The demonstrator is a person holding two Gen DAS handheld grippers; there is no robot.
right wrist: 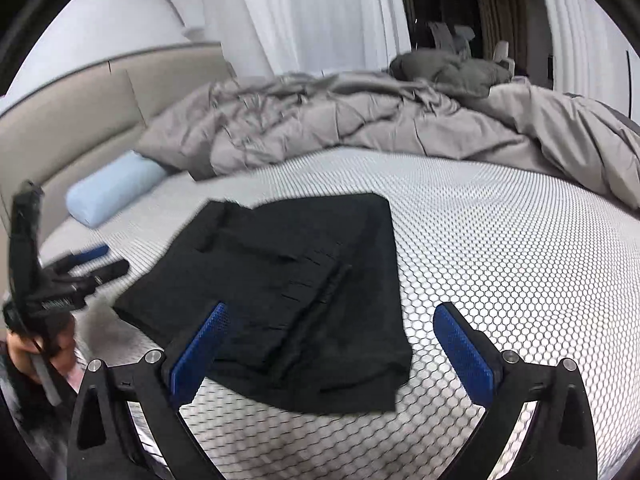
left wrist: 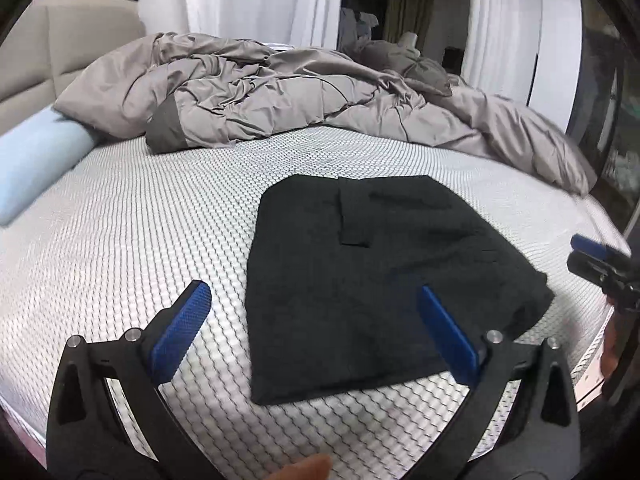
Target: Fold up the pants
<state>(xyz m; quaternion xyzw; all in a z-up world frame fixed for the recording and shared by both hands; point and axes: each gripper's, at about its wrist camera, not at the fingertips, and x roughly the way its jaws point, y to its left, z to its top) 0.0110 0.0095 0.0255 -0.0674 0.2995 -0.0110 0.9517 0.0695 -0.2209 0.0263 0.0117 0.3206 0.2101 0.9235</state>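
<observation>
Left gripper (left wrist: 314, 306) nearest, blue-padded fingers (left wrist: 180, 332) spread wide, nothing between them. Right gripper (right wrist: 330, 326) likewise spread, gripping nothing. Black pants (left wrist: 384, 256) lie folded into a compact rectangle on the honeycomb-patterned mattress (left wrist: 132, 236); rumpled grey duvet (left wrist: 280, 92) behind, pale blue pillow (left wrist: 32, 168) near the headboard.
</observation>
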